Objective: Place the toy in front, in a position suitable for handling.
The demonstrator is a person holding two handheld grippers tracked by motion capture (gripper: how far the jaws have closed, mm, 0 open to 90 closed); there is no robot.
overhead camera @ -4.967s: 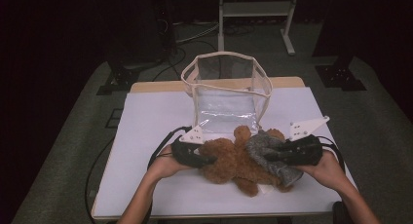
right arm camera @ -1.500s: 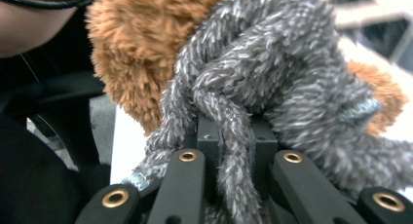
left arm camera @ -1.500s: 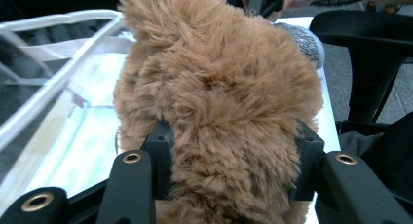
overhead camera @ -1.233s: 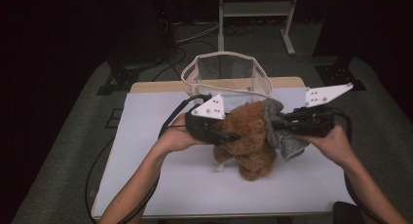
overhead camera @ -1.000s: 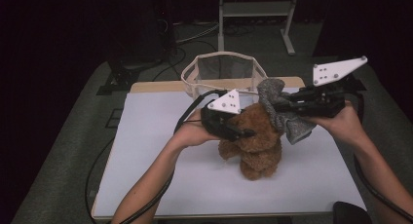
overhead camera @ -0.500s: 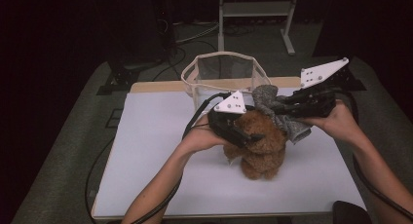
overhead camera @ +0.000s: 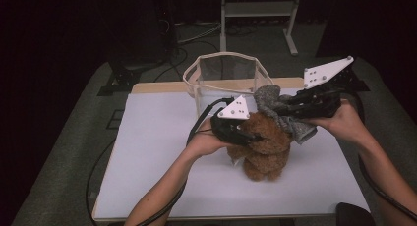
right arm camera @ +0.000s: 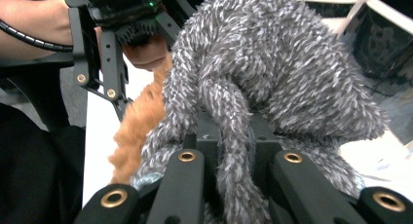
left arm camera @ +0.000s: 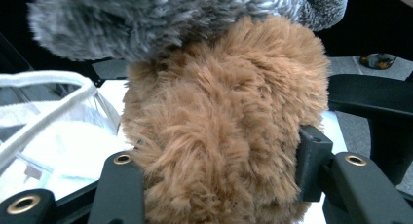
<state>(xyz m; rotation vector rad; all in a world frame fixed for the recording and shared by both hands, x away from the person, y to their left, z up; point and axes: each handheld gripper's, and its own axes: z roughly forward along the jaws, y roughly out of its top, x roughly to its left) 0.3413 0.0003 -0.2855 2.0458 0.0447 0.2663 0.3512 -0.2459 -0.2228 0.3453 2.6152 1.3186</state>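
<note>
Spreading across the lower centre of the high view, the white table sits in a dark room with a metal stand at the top edge and grey floor around it. At upper centre stands the mesh bin, its open top just behind the toys. The brown bear is upright at centre, its feet near or on the table, and the left gripper clamps its fur from the frame's left; in the left gripper view the jaws press into the bear on both sides. The right gripper grips the grey toy, draped over the bear's top, nearer the bin. Both toys lie just in front of the bin, so the likely lift goes forward and up.
</note>
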